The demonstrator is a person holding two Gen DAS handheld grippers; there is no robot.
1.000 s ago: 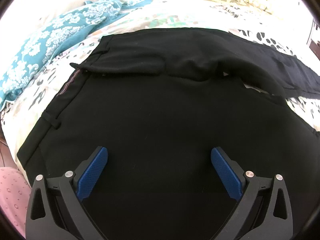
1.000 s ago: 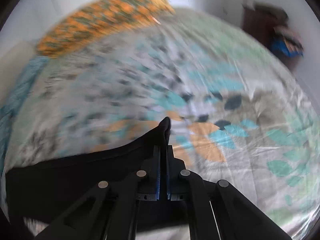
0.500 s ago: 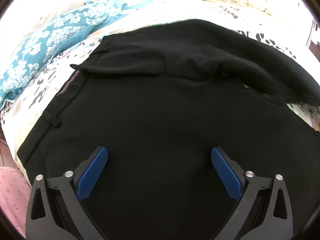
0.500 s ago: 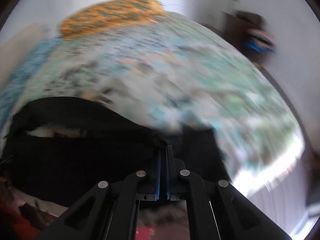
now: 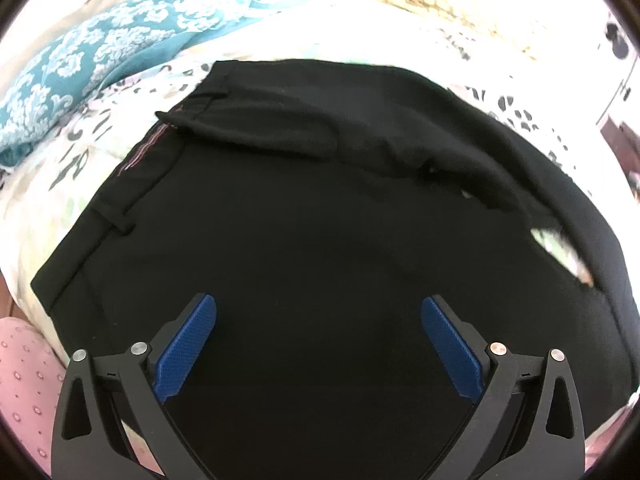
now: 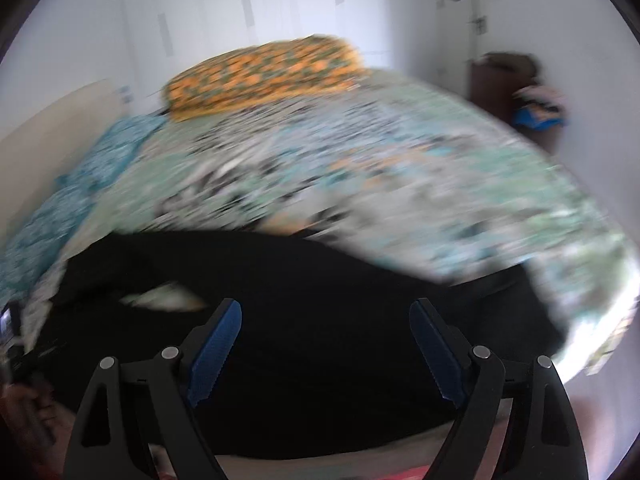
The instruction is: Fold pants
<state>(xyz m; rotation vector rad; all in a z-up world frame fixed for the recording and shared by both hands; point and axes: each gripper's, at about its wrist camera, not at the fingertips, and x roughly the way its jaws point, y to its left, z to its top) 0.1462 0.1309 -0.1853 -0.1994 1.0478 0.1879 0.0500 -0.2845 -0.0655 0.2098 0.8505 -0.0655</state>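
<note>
Black pants (image 5: 312, 208) lie on the patterned bedsheet (image 5: 80, 168), waistband at the left, one leg folded over the other at the far side. My left gripper (image 5: 318, 320) is open and empty, hovering over the near part of the fabric. In the blurred right wrist view the pants (image 6: 320, 320) spread below my right gripper (image 6: 326, 328), which is open and holds nothing.
A teal floral cloth (image 5: 100, 52) lies at the far left of the bed. An orange patterned pillow (image 6: 264, 72) sits at the head of the bed. A dark cabinet (image 6: 508, 92) stands by the wall at right. Pink fabric (image 5: 24, 372) is at the near left.
My right gripper carried the pant leg over toward the other leg, then opened and let it go. The leg now lies folded over. The left gripper stayed open and still.
</note>
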